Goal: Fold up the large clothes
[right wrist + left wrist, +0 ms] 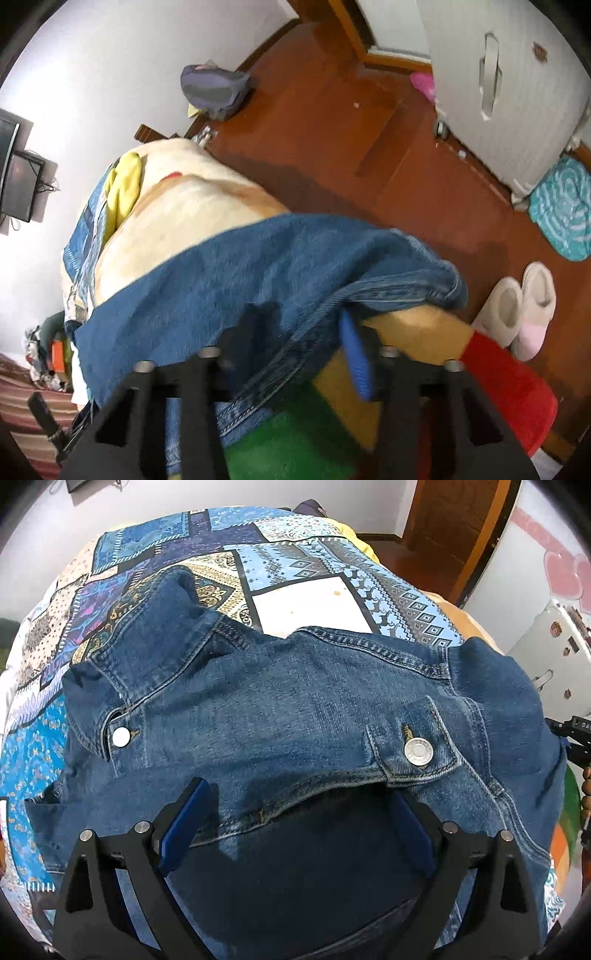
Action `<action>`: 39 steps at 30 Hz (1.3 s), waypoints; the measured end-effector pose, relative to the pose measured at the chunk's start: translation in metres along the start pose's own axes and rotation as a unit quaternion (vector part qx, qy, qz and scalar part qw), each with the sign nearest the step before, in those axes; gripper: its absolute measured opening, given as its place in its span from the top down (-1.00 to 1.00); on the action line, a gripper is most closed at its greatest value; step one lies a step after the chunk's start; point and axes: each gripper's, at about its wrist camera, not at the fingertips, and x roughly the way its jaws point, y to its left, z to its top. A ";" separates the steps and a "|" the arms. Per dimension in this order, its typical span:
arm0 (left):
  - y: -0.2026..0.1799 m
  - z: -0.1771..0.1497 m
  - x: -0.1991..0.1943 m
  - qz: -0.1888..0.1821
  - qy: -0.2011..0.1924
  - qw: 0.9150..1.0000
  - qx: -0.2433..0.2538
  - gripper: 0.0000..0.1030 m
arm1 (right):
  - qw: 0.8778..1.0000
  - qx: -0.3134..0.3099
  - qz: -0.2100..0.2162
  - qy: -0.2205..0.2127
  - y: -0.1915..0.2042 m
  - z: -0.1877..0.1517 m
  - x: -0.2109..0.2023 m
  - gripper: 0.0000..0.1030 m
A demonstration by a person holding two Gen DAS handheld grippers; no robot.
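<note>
A blue denim jacket (295,701) lies spread on the patchwork bedspread (303,565), collar side far, with two metal buttons showing. My left gripper (295,812) is open, its blue-padded fingers (184,827) wide apart over the jacket's near hem, which bunches between them. In the right wrist view the jacket's side (258,266) hangs over the bed edge. My right gripper (299,339) is open, its right blue pad (356,358) under the denim edge and its left finger covered by the cloth.
A cream blanket (184,206) with yellow, green and red patches covers the bed side. White slippers (524,306), a teal mat (565,210), a white cabinet (498,92) and a grey bag (214,88) are on the wooden floor.
</note>
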 end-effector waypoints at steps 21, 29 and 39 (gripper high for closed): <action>0.078 -0.031 -0.143 0.043 -0.161 0.985 -0.053 -0.84 | 0.938 -0.263 0.180 -0.138 0.264 -0.058 -0.148 0.84; 0.147 -0.084 -0.165 0.075 -0.161 0.978 -0.109 -0.85 | 0.908 -0.356 0.218 -0.030 0.381 -0.168 -0.079 0.84; 0.195 -0.148 -0.146 0.075 -0.110 0.977 -0.164 -0.85 | 0.890 -0.423 0.107 0.131 0.381 -0.279 0.052 0.82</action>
